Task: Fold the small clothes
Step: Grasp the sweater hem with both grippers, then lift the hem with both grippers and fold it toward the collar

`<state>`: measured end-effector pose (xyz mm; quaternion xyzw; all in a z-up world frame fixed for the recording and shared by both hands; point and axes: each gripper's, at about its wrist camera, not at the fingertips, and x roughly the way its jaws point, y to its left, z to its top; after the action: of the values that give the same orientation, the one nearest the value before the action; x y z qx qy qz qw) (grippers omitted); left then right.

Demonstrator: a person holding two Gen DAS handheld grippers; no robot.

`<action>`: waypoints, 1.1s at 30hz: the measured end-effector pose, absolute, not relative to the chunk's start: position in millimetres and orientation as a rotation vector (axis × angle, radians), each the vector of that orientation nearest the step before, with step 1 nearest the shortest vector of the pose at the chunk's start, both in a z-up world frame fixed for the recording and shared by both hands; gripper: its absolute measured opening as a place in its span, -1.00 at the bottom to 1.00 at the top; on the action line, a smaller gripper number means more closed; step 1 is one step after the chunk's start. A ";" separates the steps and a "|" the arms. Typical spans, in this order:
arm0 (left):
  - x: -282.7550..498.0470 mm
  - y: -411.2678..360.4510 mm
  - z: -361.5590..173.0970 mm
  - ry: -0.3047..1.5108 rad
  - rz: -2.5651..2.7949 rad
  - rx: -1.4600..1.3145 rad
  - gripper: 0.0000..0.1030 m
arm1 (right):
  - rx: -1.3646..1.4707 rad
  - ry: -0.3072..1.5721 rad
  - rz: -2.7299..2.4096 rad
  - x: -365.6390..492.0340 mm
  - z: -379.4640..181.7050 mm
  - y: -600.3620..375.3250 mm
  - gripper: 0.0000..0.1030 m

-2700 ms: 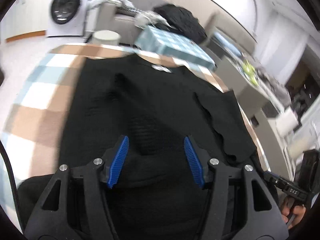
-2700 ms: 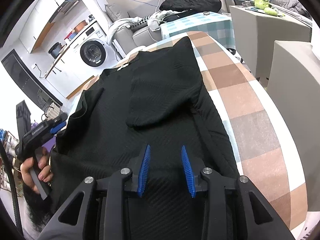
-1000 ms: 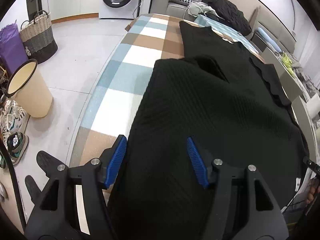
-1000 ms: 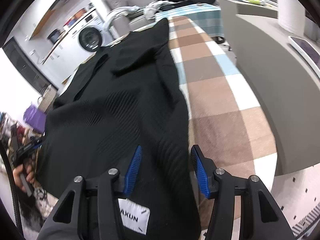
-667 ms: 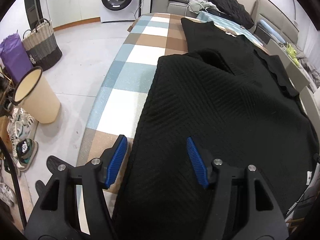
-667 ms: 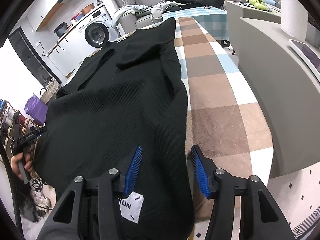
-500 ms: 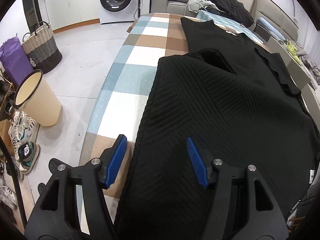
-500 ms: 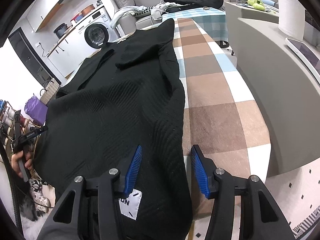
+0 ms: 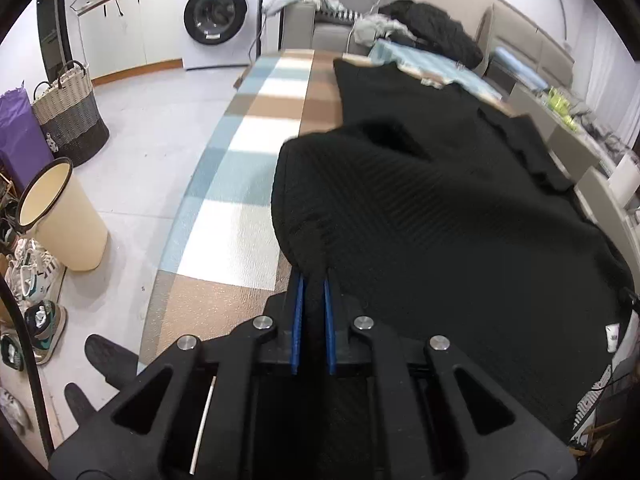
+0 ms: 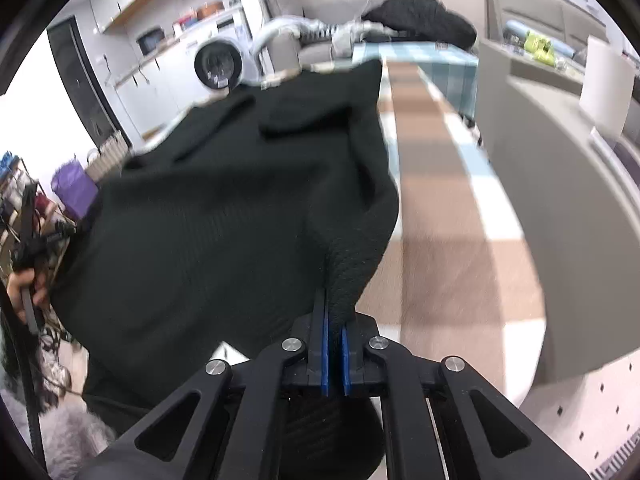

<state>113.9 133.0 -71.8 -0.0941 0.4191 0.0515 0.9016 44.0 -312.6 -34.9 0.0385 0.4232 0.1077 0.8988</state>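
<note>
Laundry room; checked tabletop (image 9: 256,184). Left wrist view: black knit garment (image 9: 440,216) spread over the table, near hem hanging off. Left gripper (image 9: 312,300) has just closed, pinching its left hem corner. Right wrist view: right gripper (image 10: 334,328) likewise just clamped the right corner. Soft, thick, floppy; corner holds suit it.

My right claw (image 10: 334,354) has just clamped shut, with the hem of the black garment (image 10: 224,220) pinched between its blue pads. The cloth spreads up and left of it. Checked table (image 10: 448,216) lies bare to its right. A hand (image 10: 24,288) shows far left.
</note>
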 end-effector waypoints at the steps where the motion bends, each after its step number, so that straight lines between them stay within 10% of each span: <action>1: 110.0 133.4 -66.1 0.848 0.099 -0.208 -0.87 | 0.092 0.840 0.226 45.8 -25.0 -316.3 -0.92; 29: 225.1 170.3 -39.5 0.716 0.074 -0.384 -0.88 | 0.323 0.759 0.134 182.2 -13.8 -333.4 -0.92; 33: 245.8 177.5 -62.7 0.785 0.079 -0.422 -0.78 | 0.330 0.856 0.061 206.5 -36.4 -339.9 -0.68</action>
<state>245.8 177.5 -62.7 -0.2041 0.3796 0.0383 0.9016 206.5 -339.9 -36.4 0.1590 0.4130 0.0292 0.8963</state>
